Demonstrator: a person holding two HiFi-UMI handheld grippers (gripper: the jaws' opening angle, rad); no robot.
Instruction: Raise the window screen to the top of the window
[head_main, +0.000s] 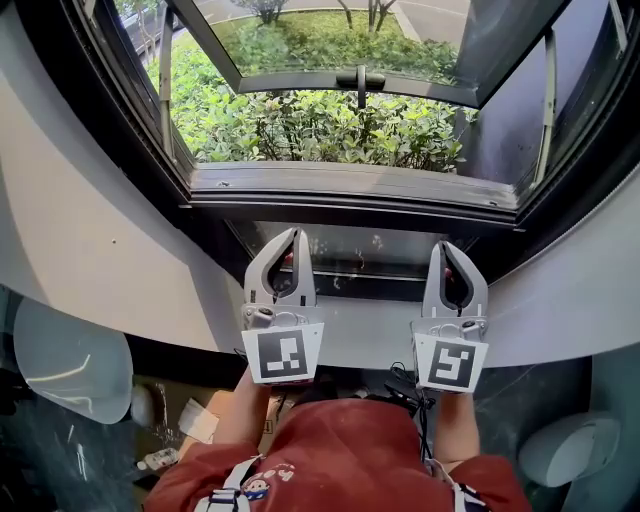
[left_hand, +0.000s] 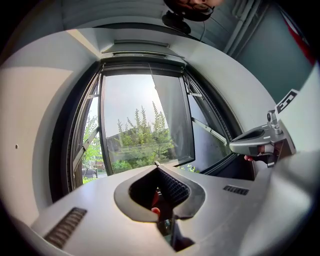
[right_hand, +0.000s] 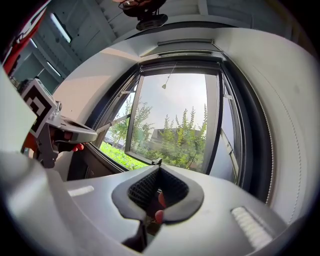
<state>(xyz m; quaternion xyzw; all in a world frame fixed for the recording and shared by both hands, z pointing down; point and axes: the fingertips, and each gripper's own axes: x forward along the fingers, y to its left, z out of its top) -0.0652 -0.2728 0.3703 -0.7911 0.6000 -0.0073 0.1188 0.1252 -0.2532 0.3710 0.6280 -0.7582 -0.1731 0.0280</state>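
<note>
Overhead, window screen (right_hand: 182, 50): seemingly drawn up under the frame's top; its mesh cannot be made out.
Pull cord (right_hand: 168, 77): seen hanging from the top.
Left gripper (left_hand: 156, 164): fingers clenched, nothing gripped.
Right gripper (right_hand: 158, 161): fingers clenched, nothing gripped.
Sill (head_main: 350, 185): both grippers are held just below it; any contact is hidden.

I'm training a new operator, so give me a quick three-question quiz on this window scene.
1. True or false: the window is swung open outward.
2. The jaws of the left gripper and the right gripper are: A wide apart, B closed together, C clamped on a cup?
3. Fill in: beyond the sill grow green ____.
Key: 1 true; 2 B; 3 bushes.
</note>
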